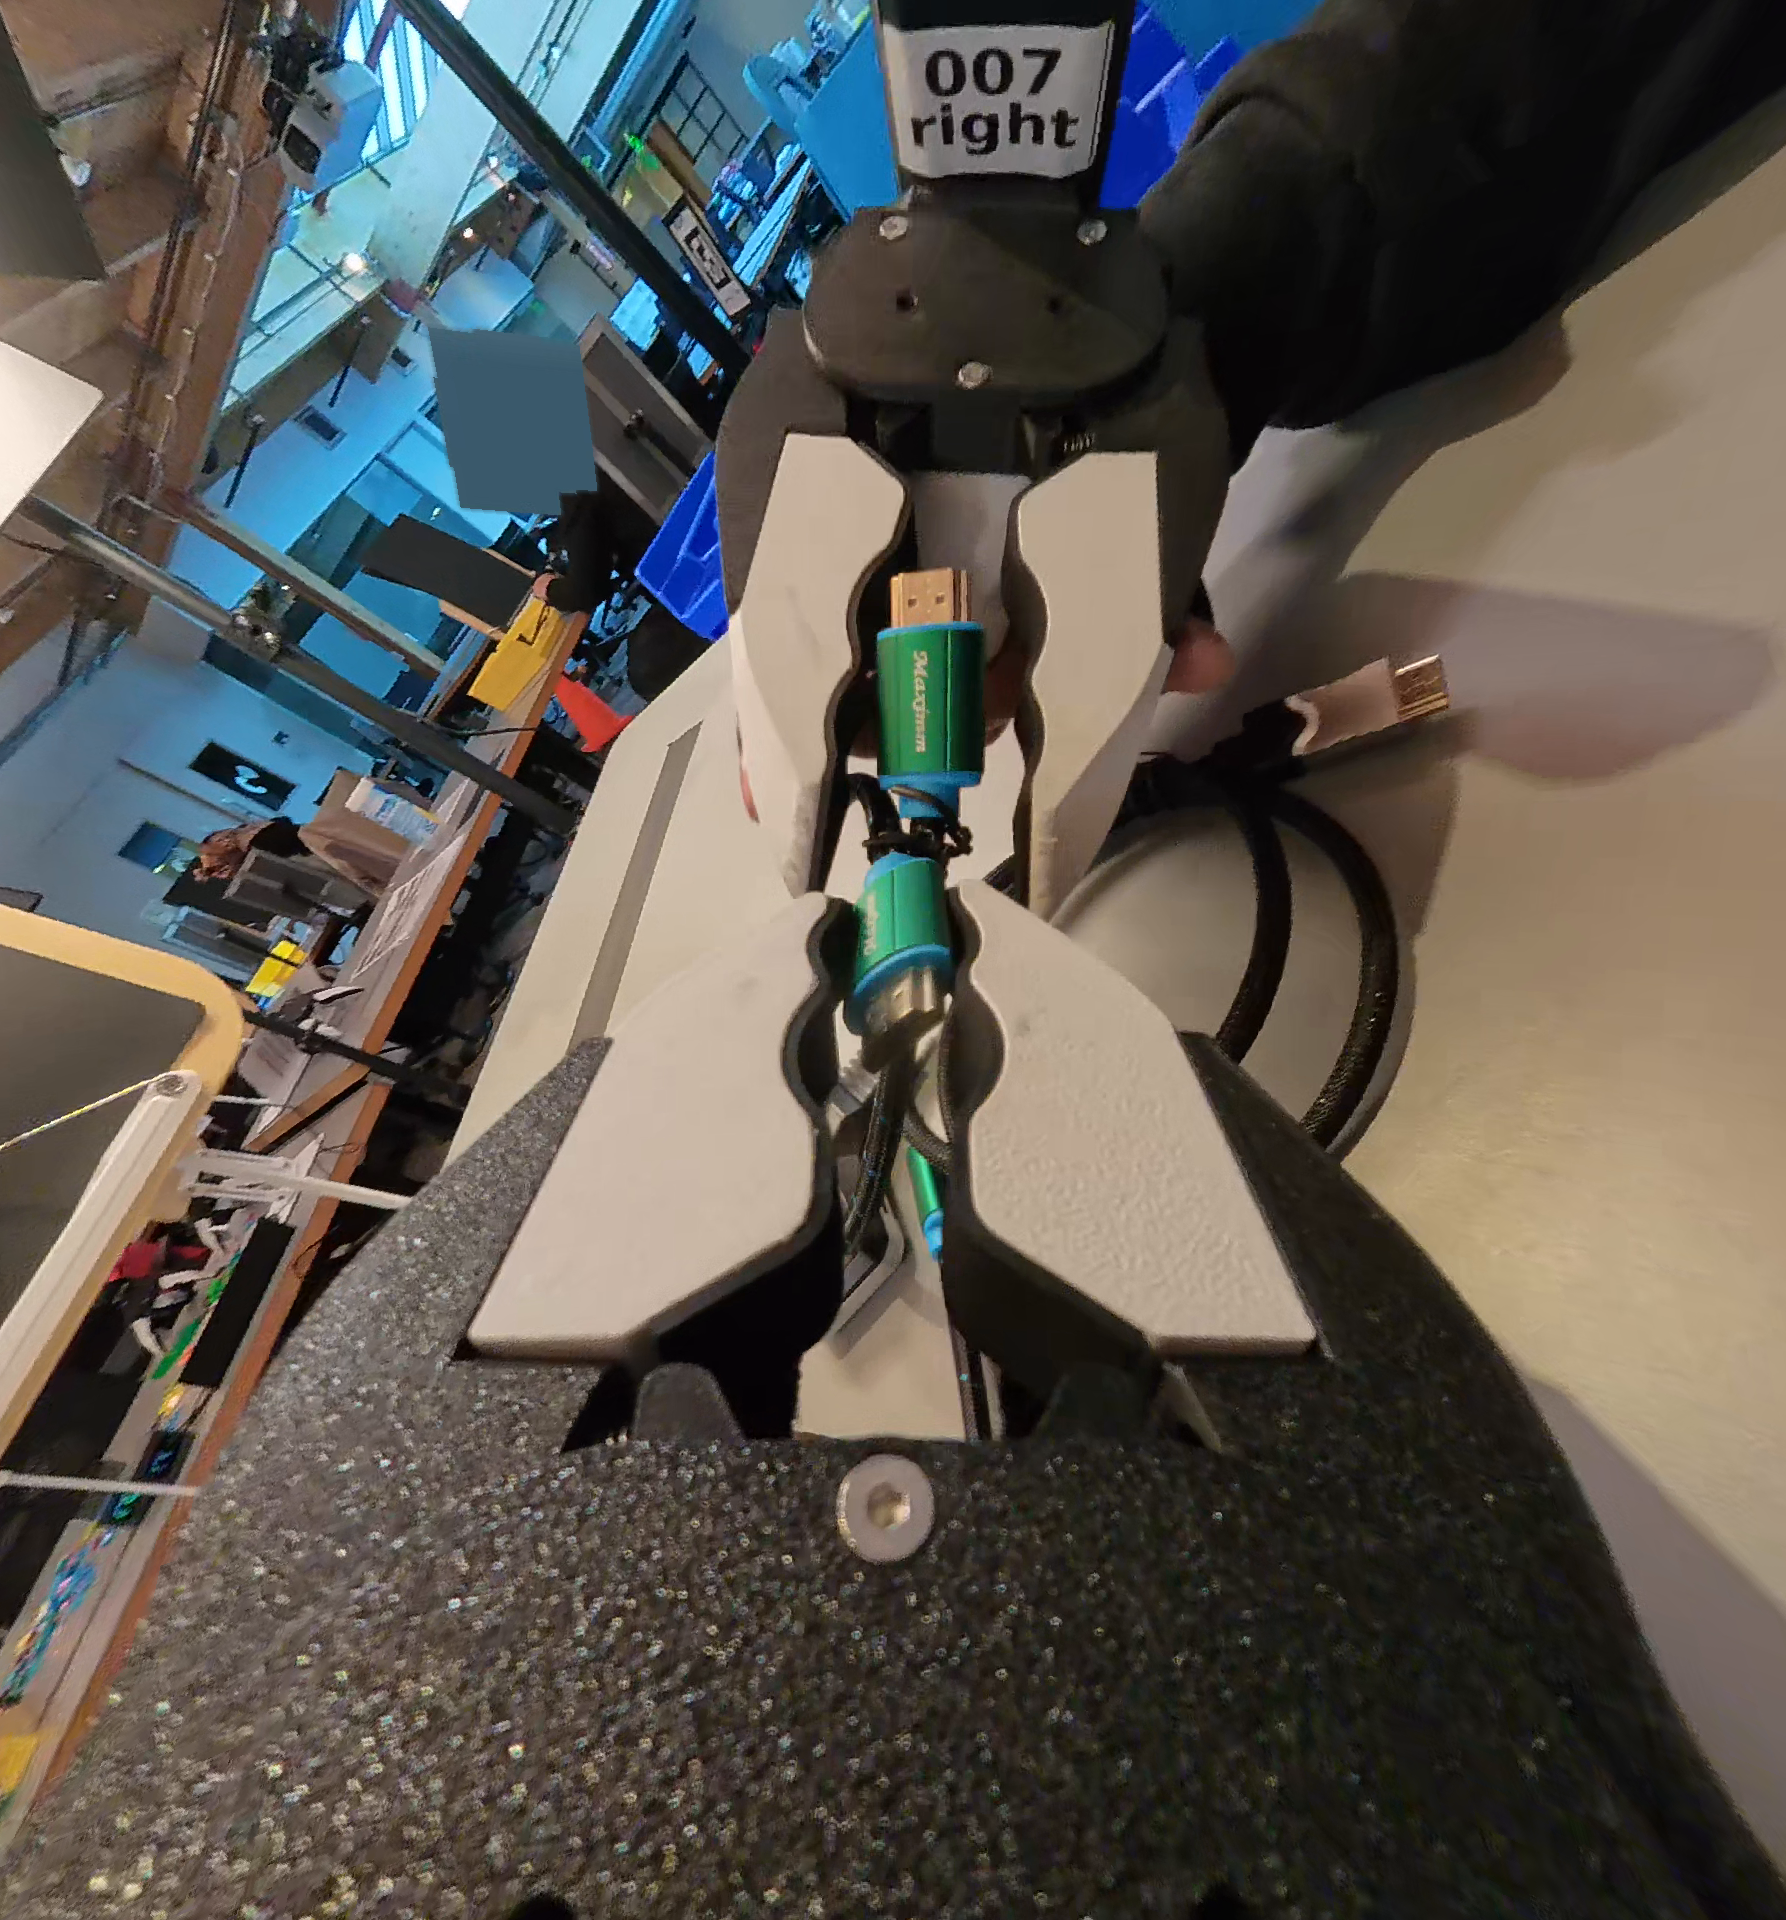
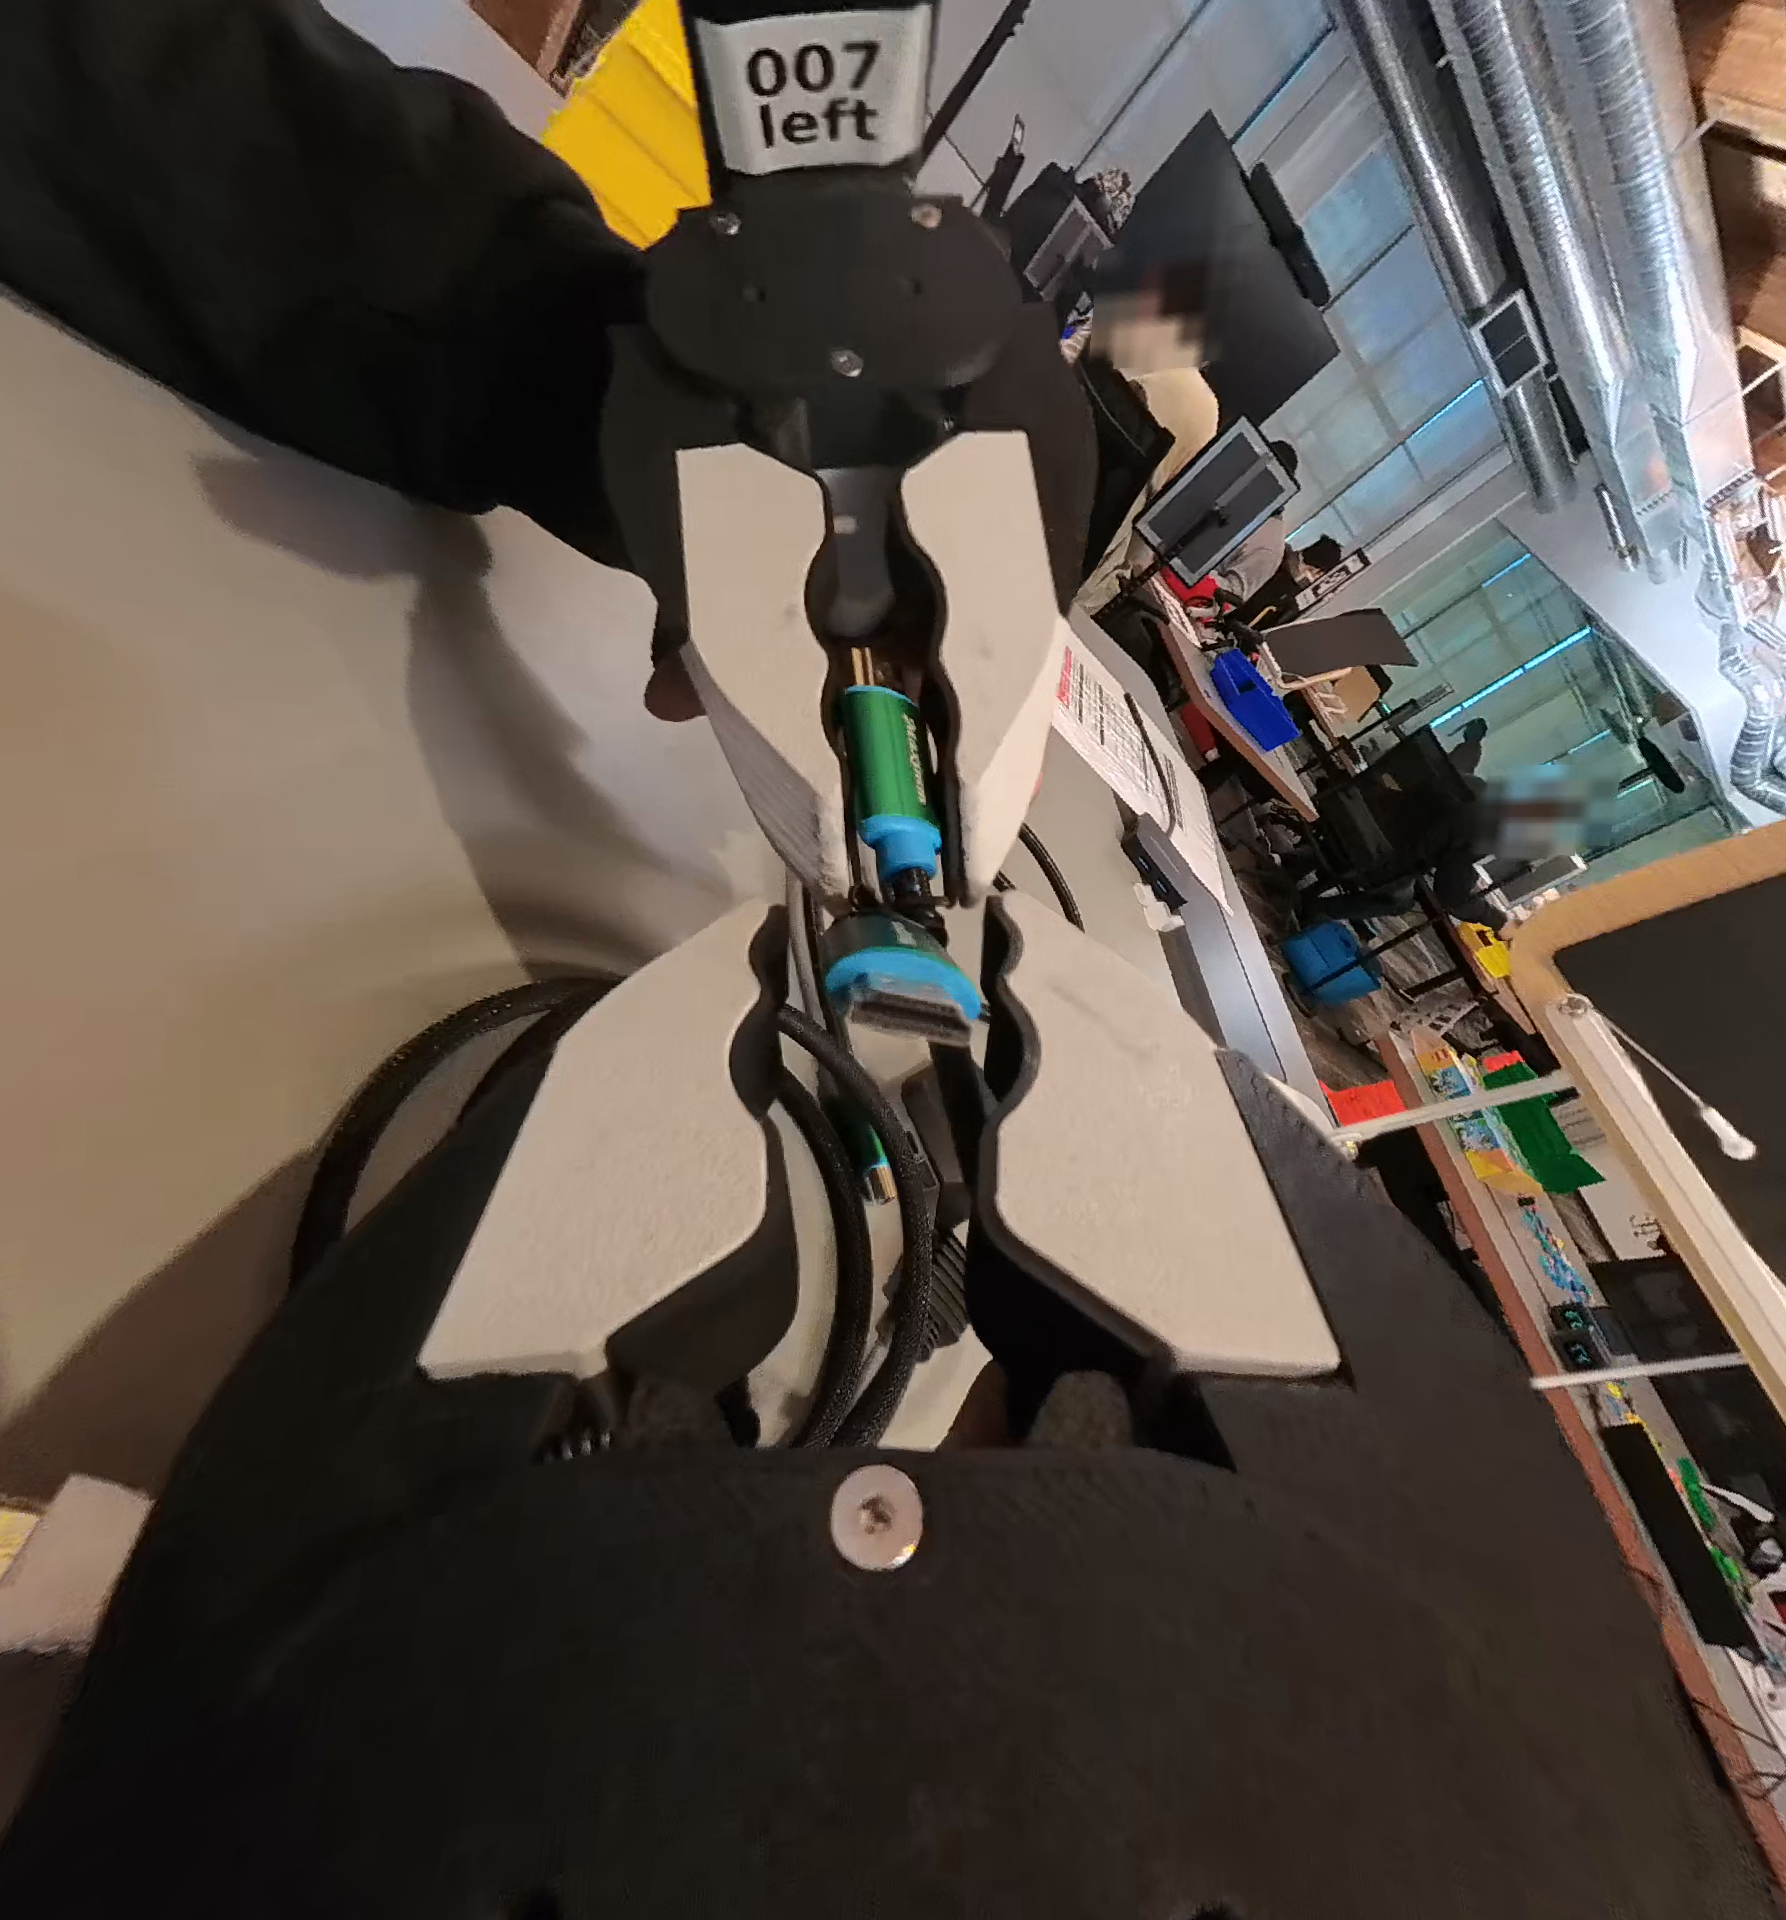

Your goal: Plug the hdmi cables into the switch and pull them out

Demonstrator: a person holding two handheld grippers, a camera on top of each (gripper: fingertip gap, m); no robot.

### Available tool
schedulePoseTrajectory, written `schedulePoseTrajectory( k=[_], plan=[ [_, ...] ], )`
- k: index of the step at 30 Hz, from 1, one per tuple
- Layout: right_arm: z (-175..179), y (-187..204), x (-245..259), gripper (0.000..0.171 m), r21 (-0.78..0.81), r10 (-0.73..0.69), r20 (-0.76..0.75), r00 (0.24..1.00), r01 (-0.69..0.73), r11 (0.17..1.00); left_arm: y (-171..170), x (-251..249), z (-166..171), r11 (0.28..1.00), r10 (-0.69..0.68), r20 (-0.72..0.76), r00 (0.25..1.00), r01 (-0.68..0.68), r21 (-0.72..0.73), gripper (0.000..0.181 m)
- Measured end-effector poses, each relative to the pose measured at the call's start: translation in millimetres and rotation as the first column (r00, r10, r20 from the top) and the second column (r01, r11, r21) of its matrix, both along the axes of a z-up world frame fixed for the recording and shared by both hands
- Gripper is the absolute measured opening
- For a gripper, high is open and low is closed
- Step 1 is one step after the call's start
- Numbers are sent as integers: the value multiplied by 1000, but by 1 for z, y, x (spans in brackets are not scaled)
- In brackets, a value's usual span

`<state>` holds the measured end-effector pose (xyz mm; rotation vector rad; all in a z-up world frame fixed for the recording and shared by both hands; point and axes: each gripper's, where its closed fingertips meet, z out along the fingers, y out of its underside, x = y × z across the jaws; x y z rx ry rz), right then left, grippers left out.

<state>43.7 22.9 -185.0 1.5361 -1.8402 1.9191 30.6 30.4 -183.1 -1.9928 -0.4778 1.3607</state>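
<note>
Plugging has not begun, by my reading: the left hand-held gripper (image 1: pixel 894 920) pinches one green HDMI plug (image 1: pixel 894 971), while the right hand-held gripper (image 2: pixel 881 920) sits narrowly parted around the twin plug (image 2: pixel 899 987), grip unclear, above the tabletop (image 1: pixel 1595 1143). Plugs bear brand script; grippers, white labels.

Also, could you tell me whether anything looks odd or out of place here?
Yes. The green metal HDMI plug at the left tool and its twin at the right tool look bound tail to tail by a black tie, tips facing opposite ways.
</note>
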Motion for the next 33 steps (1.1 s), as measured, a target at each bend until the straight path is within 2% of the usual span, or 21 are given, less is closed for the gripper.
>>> schedulePoseTrajectory(
  k=[6, 10, 24, 27, 29, 33],
  plan=[
    [6, 1, 2, 21, -33, 0, 16, 1000, 0, 999, 5, 4, 4, 994, -56, 11, 998, 54, 97, 16],
    [10, 3, 6, 19, -31, 18, 37, 999, -17, 999, 6, 9, 10, 981, -95, -1, 995, 94, 167, 16],
    [15, -3, -16, 7, -5, -6, 131, 991, 7, 1000, -12, 14, 16, 969, -73, -2, 997, 72, 237, 15],
    [13, -6, -22, 19, -1, -44, 114, 992, 44, 999, -16, 13, 18, 969, -51, -13, 999, 53, 241, 15],
    [12, -8, -28, 30, -6, -79, 75, 994, 79, 997, -25, 10, 23, 973, 15, -34, 999, -6, 232, 15],
    [26, -11, -33, 46, -155, -186, -44, 982, 177, 972, -40, 3, 31, 964, 138, -31, 990, -127, 235, 14]
  ],
)
